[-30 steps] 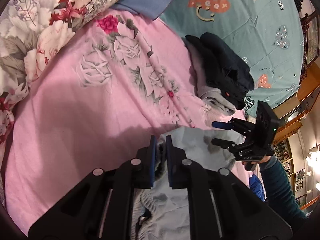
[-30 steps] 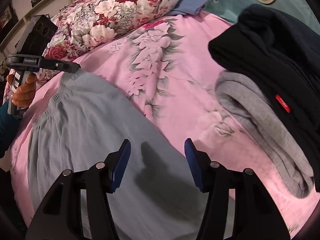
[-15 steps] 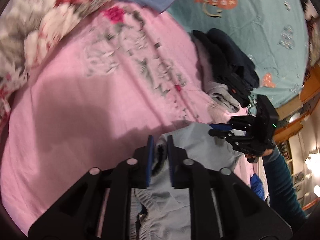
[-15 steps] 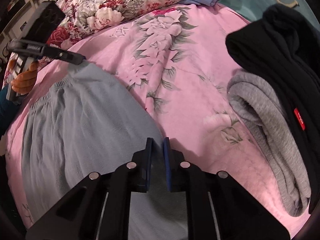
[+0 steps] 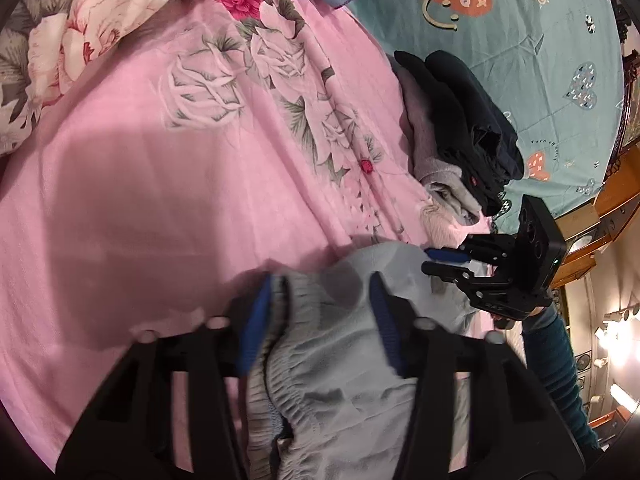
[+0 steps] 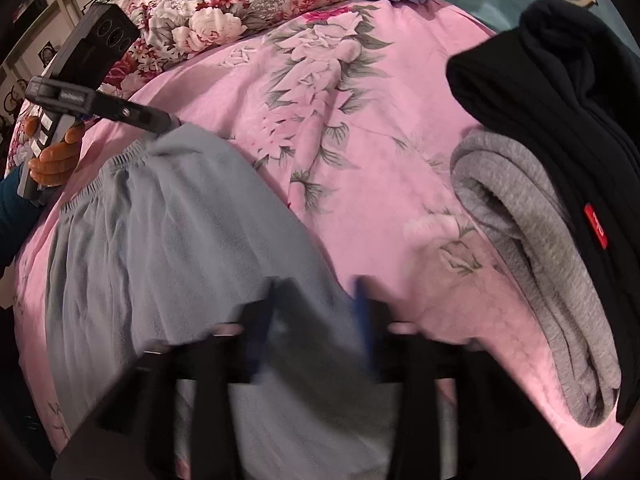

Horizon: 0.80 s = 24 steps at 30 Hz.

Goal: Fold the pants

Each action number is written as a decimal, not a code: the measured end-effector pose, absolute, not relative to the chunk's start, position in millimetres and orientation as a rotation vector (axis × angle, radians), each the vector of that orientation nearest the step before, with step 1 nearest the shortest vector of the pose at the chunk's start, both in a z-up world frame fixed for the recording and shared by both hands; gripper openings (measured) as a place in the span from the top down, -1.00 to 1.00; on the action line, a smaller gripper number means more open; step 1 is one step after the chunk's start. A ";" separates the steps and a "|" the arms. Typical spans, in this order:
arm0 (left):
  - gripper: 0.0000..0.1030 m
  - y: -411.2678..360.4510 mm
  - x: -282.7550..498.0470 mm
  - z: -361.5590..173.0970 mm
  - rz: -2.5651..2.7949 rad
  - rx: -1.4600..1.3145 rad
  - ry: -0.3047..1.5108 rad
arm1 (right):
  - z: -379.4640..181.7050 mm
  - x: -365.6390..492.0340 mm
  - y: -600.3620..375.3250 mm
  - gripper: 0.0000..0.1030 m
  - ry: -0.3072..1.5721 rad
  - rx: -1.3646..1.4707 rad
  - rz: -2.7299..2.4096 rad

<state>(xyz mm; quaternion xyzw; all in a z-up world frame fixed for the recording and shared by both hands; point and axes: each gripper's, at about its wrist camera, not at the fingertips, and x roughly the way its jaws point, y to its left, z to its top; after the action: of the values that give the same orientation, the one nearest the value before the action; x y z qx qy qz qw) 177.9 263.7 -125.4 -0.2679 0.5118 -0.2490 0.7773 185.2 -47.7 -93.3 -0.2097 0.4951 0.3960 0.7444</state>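
Your left gripper (image 5: 320, 312) gapes wide over the waistband of the pants (image 6: 168, 248); your right gripper (image 6: 316, 320) is parted too; pants lie on the pink bedspread (image 5: 160, 160).

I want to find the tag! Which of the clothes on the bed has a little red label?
The black garment on top of the pile; its red label shows at the edge. The grey garment beneath and the light blue pants show none.
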 end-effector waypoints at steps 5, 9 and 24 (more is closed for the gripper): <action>0.83 257.0 174.6 -126.3 -0.507 -0.515 1.093 | -98.6 189.7 -51.1 0.88 1.091 -0.445 0.861; 0.84 259.4 164.5 -107.3 -0.515 -0.488 1.022 | -88.3 182.8 -54.4 0.94 1.054 -0.465 0.852; 0.84 266.6 68.2 -49.3 -0.594 -0.398 0.852 | -17.7 26.3 -71.1 0.94 0.773 -0.485 0.733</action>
<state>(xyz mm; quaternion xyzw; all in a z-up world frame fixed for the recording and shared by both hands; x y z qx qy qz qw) 68.2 266.6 -49.3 -0.1891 0.4046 -0.2817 0.8492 26.3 -71.1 -17.7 -0.2287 0.3647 0.3460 0.8337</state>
